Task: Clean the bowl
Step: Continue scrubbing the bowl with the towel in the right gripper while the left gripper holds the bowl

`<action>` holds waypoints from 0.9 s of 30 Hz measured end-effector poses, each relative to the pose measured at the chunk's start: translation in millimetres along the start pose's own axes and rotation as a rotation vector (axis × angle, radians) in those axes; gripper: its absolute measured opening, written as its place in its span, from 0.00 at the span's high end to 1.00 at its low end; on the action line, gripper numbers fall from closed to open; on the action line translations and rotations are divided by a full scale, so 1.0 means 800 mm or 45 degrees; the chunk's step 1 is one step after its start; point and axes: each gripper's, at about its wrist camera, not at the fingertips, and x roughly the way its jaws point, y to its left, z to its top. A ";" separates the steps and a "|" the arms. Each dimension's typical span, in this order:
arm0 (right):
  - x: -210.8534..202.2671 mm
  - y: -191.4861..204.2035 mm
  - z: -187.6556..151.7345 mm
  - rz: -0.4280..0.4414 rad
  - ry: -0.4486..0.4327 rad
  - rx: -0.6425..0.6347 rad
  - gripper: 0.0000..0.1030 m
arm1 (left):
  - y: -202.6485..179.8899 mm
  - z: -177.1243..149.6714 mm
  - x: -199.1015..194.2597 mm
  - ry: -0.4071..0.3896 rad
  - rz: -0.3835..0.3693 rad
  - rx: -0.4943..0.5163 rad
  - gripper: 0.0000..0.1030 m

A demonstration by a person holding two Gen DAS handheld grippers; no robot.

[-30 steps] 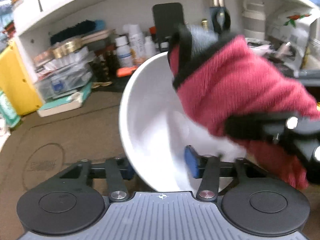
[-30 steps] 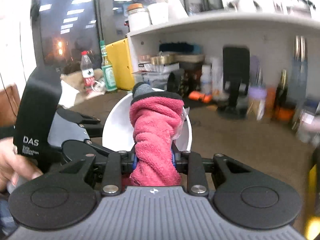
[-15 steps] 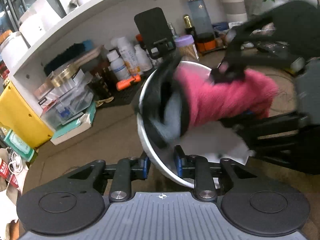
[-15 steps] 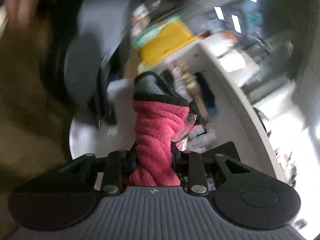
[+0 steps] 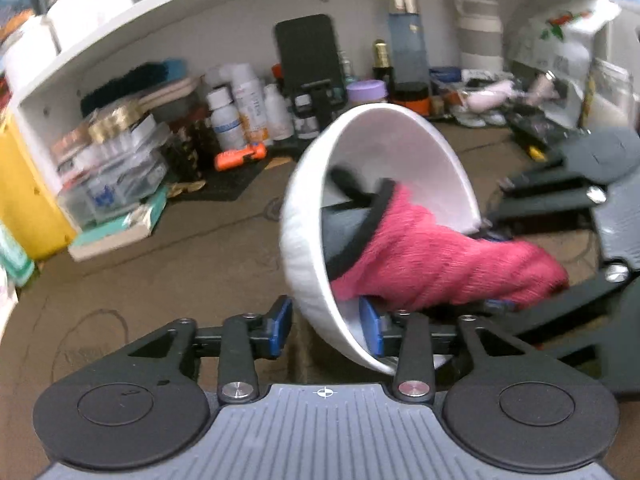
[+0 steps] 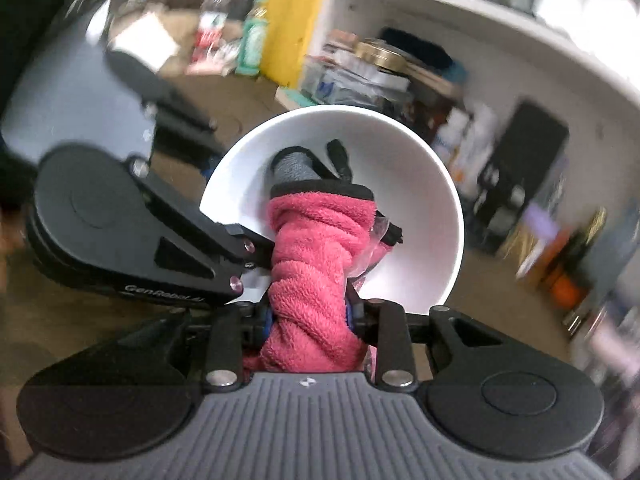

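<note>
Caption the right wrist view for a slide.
Right gripper presses a rolled pink towel into the tilted white bowl.

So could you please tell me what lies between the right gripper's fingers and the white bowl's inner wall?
The twisted pink towel, clamped by the right gripper, reaching into the white bowl; right wrist view.

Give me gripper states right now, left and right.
Left gripper: shut on the white bowl, pinching its rim, bowl tipped on its side.
Right gripper: shut on the pink cloth, cloth's far end inside the bowl.
</note>
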 end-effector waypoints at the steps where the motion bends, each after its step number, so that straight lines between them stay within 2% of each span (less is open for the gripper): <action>1: -0.003 -0.008 -0.006 0.045 -0.030 0.097 0.71 | 0.001 -0.001 0.000 0.000 -0.002 -0.010 0.38; 4: -0.017 -0.031 -0.031 0.156 -0.148 0.363 0.71 | 0.006 -0.005 0.001 0.003 0.005 -0.028 0.29; 6: -0.020 -0.037 -0.040 0.186 -0.214 0.426 0.71 | 0.003 -0.007 0.003 0.006 0.027 -0.023 0.28; 7: -0.027 -0.038 -0.046 0.209 -0.286 0.465 0.72 | 0.001 -0.006 0.005 0.010 0.040 -0.024 0.28; 9: -0.037 -0.033 -0.047 0.198 -0.351 0.459 0.72 | -0.002 -0.005 0.010 0.017 0.064 -0.037 0.28; 12: -0.043 -0.025 -0.048 0.152 -0.381 0.435 0.71 | -0.002 -0.004 0.016 -0.003 0.050 -0.103 0.29; 14: -0.050 -0.023 -0.049 0.104 -0.400 0.427 0.71 | -0.002 -0.005 0.017 -0.028 0.001 -0.127 0.41; 15: -0.057 -0.019 -0.047 0.064 -0.405 0.389 0.71 | -0.004 -0.005 0.016 -0.035 -0.022 -0.132 0.53; 18: -0.077 -0.007 -0.041 -0.068 -0.417 0.243 0.71 | -0.009 -0.001 0.007 -0.049 0.001 -0.082 0.71; 19: -0.085 0.005 -0.031 -0.146 -0.411 0.132 0.71 | -0.008 0.001 0.004 -0.042 -0.007 -0.072 0.75; 23: -0.077 0.069 -0.007 -0.474 -0.346 -0.530 0.72 | 0.003 0.005 -0.013 -0.006 -0.028 -0.002 0.81; 27: -0.042 0.102 -0.010 -0.636 -0.253 -1.002 0.71 | 0.008 0.004 -0.041 -0.018 0.090 0.162 0.84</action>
